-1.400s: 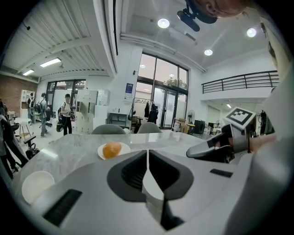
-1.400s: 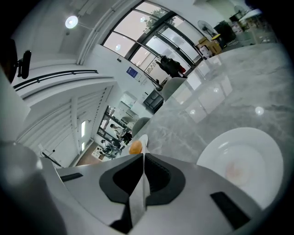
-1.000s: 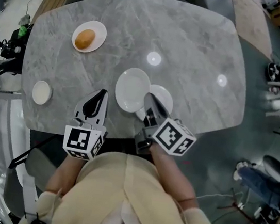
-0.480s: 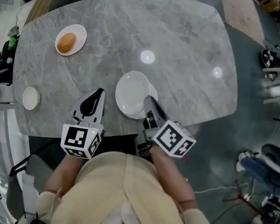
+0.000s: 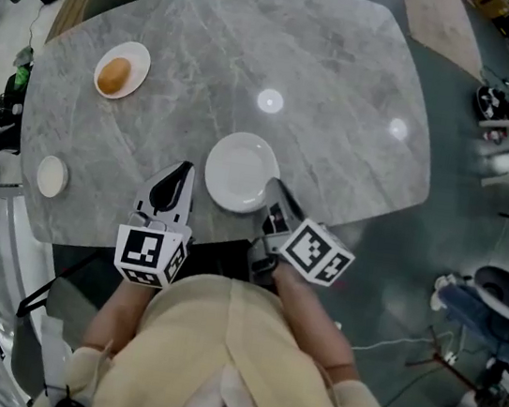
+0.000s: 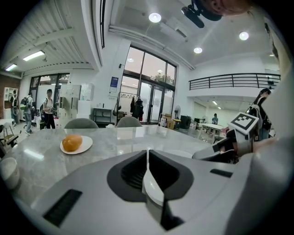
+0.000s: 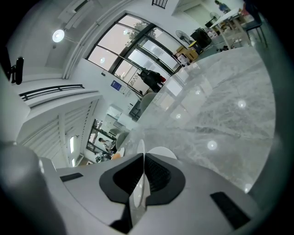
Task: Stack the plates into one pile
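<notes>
Since a second ago the white plate (image 5: pixel 242 171) has slid over the second plate that showed at its right, and that one is now fully covered, so only one disc shows near the front edge of the marble table (image 5: pixel 349 79). From the head view, the right gripper (image 5: pixel 275 190) sits at this plate's right rim with its jaws clenched, apparently pinching the rim, which lies right at the tips in the right gripper view. The left gripper (image 5: pixel 181 173) hangs just left of the plate, apart from it, with its jaws pressed together on nothing. The two near plates seem to be joined into a pile, though it is not yet clear that the top one is centred or let go. What looks left to do is the bun plate (image 5: pixel 138 62) near the far left corner, which carries a bun (image 5: pixel 114 75), and a small white dish (image 5: pixel 52 176) by the left edge. Both are well apart from the pile, and whether they are meant to join it is a guess.
</notes>
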